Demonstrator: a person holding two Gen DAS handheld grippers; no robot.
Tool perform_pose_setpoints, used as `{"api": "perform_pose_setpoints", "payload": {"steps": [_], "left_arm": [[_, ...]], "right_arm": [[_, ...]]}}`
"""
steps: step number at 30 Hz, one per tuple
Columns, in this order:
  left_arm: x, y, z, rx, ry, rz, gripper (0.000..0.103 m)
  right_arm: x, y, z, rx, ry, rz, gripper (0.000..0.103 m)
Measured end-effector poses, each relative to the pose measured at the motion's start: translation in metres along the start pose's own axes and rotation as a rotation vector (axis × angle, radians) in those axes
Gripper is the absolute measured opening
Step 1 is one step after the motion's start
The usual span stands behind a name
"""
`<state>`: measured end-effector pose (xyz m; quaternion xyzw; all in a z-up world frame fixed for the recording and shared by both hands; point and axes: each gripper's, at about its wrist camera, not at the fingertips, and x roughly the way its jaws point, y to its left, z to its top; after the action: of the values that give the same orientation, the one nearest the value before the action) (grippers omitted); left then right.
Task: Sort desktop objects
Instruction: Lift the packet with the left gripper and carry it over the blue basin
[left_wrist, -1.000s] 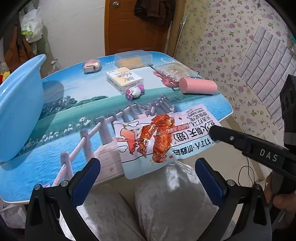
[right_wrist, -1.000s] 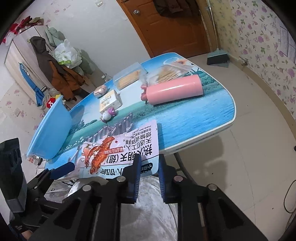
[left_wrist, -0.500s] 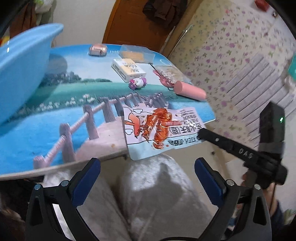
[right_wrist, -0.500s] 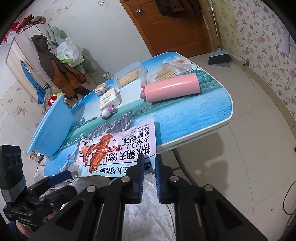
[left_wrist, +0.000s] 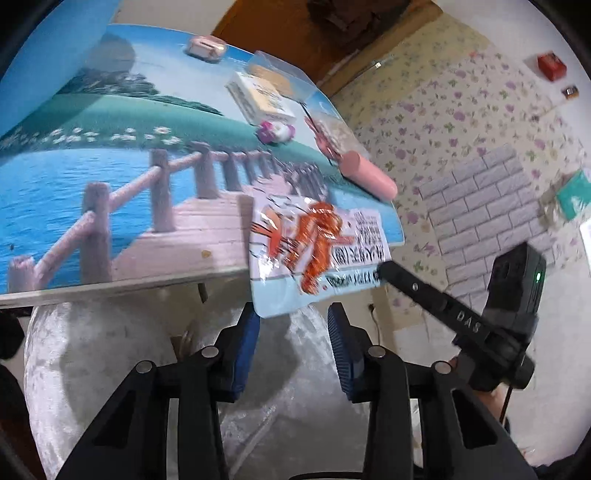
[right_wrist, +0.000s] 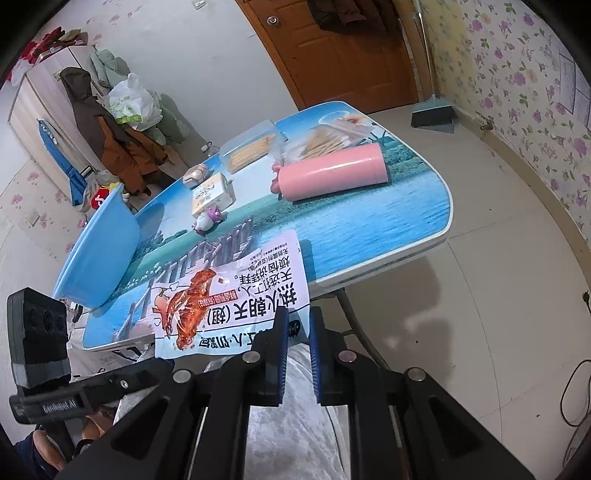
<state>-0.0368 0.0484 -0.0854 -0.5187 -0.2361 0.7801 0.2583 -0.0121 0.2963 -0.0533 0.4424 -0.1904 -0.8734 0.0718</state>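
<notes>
A white snack packet (left_wrist: 317, 251) with a red crayfish picture hangs over the near edge of the picture-printed table (left_wrist: 110, 177). It also shows in the right wrist view (right_wrist: 229, 295). My right gripper (right_wrist: 297, 325) is shut on the packet's near edge; in the left wrist view it reaches in from the right (left_wrist: 384, 269). My left gripper (left_wrist: 293, 332) is partly open and empty, its jaws just below the packet's overhanging corner, not touching it.
A blue basin (right_wrist: 99, 254) stands at the table's left end. A pink bottle (right_wrist: 332, 173), a small box (right_wrist: 212, 194), a purple toy (right_wrist: 207, 221), a clear box (right_wrist: 251, 147) and a small pink item (right_wrist: 195, 175) lie farther back. My lap (left_wrist: 258, 406) is below.
My left gripper has narrowed from wide open to a small gap and swung closer to the packet's corner. My right gripper has stayed shut on the packet.
</notes>
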Motion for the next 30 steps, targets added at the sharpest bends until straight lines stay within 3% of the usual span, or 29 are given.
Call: {"api": "perform_pose_setpoints", "payload": {"steps": [4, 7, 10, 19, 24, 30], "left_arm": [[-0.004, 0.008, 0.003, -0.045, -0.028, 0.009, 0.033], [-0.003, 0.011, 0.006, -0.057, -0.035, 0.011, 0.012], [-0.004, 0.011, 0.006, -0.043, -0.043, 0.017, 0.007], [-0.004, 0.011, 0.006, -0.030, -0.053, 0.011, 0.003], [-0.012, 0.008, 0.005, 0.042, -0.087, 0.050, 0.002], [-0.014, 0.013, 0.004, 0.043, -0.094, 0.071, 0.002]], "right_arm": [[0.001, 0.001, 0.001, 0.000, 0.001, -0.001, 0.011], [0.001, 0.000, 0.000, 0.005, 0.001, 0.000, 0.011], [0.002, 0.000, 0.000, 0.008, 0.002, 0.000, 0.011], [0.001, -0.002, 0.000, 0.016, -0.006, -0.006, 0.012], [-0.005, 0.001, 0.001, 0.008, -0.021, 0.003, 0.011], [-0.010, 0.010, 0.004, -0.010, -0.034, 0.012, 0.011]]}}
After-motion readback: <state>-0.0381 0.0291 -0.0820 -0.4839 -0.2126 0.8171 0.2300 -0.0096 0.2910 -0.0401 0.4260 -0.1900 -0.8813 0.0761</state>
